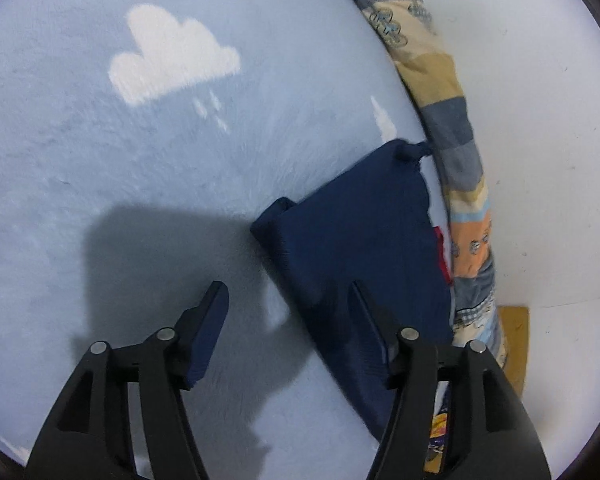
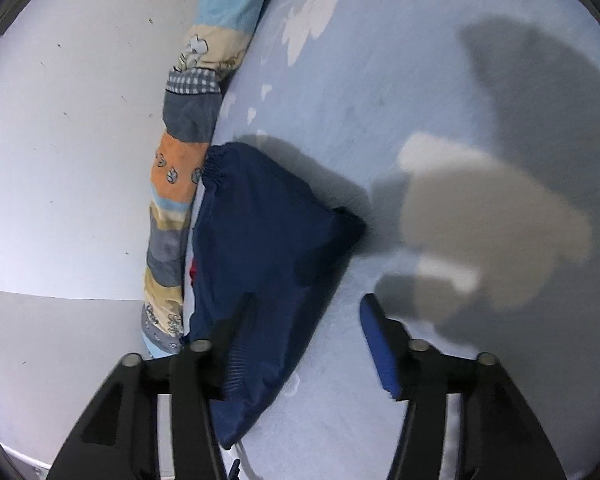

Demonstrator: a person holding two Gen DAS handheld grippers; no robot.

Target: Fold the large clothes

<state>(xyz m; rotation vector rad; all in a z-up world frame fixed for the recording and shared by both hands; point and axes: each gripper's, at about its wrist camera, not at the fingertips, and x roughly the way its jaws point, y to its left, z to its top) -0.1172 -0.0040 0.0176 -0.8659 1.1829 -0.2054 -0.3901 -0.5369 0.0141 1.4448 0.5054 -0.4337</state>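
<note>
A pale blue blanket (image 1: pixel 100 200) printed with white clouds (image 1: pixel 172 60) covers the surface, a striped patterned cloth (image 1: pixel 456 160) bunched along its edge by the white wall (image 1: pixel 548 120). The navy garment (image 1: pixel 364 232) lies folded into a compact bundle at that edge, apparently set aside as finished. The left gripper (image 1: pixel 288 300) and right gripper (image 2: pixel 304 312) hover over it, fingers spread and pinching nothing, seemingly having let go.

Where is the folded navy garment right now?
The navy garment lies folded on the light blue cloud blanket, its edge against the striped patterned roll along the white wall; both grippers hover open near it.
</note>
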